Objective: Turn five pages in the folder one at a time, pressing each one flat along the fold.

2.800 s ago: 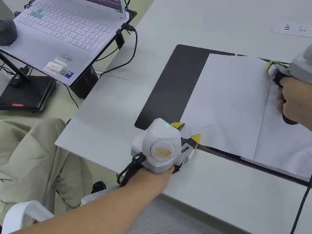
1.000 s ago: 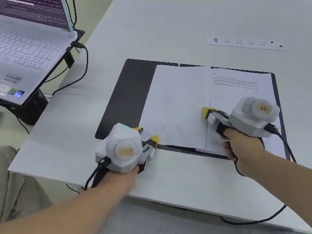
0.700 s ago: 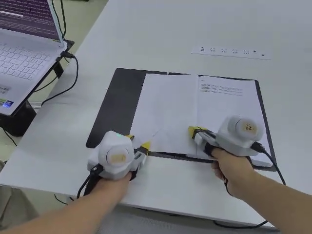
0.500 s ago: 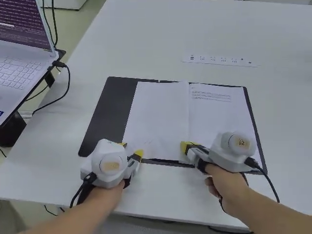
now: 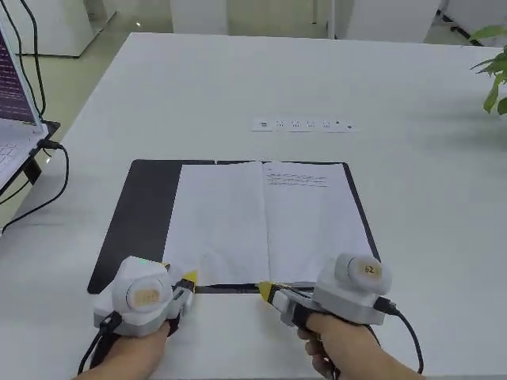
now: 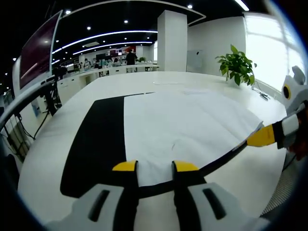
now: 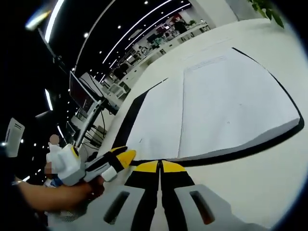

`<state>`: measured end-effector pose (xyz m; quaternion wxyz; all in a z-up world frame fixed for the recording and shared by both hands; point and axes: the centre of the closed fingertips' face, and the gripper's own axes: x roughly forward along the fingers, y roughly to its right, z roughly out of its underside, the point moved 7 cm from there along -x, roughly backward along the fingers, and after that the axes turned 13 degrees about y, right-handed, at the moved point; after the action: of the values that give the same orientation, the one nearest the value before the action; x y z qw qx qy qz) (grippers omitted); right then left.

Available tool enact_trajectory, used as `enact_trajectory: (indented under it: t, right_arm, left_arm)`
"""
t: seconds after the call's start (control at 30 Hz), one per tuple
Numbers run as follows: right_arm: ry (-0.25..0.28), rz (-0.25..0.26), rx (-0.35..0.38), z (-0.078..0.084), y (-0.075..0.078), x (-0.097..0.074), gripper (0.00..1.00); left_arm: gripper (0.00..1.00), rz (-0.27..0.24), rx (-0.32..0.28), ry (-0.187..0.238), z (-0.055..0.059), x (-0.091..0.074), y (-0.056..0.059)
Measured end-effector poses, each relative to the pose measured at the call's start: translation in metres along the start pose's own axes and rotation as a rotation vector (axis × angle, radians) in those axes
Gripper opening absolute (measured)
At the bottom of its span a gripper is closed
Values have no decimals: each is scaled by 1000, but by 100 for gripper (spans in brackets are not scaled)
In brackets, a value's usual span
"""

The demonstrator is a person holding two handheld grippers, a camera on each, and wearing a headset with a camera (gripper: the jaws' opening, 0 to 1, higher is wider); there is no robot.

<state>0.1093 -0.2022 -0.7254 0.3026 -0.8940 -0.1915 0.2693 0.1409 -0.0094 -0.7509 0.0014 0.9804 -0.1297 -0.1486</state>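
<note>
1. One black folder (image 5: 141,222) lay open near the front edge of the white table (image 5: 198,87). It showed two page faces: a blank left page (image 5: 218,222) and a right page (image 5: 313,226) with a few printed lines at its top.
2. Two hand-held grippers sat at the folder's near edge, one in each hand.
3. The left gripper (image 5: 179,275) had its two yellow-tipped jaws parted. They straddled the bottom edge of the folder at the corner of the left page, and whether they touched the paper could not be told.
4. The right gripper (image 5: 266,290) had both jaws pressed together with nothing between them, tips at the bottom of the fold.
5. One power strip (image 5: 301,124) lay beyond the folder, well apart from it.
6. One plant (image 5: 495,75) stood at the table's far right. One laptop (image 5: 8,154) edged in at the left, with a dark cable (image 5: 36,198) trailing below it.
</note>
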Motion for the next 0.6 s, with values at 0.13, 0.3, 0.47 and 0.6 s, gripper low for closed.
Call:
enact_trajectory:
  t: [0.13, 0.3, 0.47, 0.6]
  right_arm:
    - [34, -1, 45, -15, -13, -20, 0]
    - [106, 21, 119, -46, -14, -51, 0]
    - [208, 71, 142, -79, 1, -83, 0]
    - [284, 112, 112, -93, 16, -107, 0]
  left_arm:
    - [28, 12, 4, -72, -3, 3, 0]
    - [44, 43, -51, -213, -17, -3, 7]
    - [42, 72, -208, -86, -52, -23, 15]
    - [45, 54, -359, -43, -79, -46, 17]
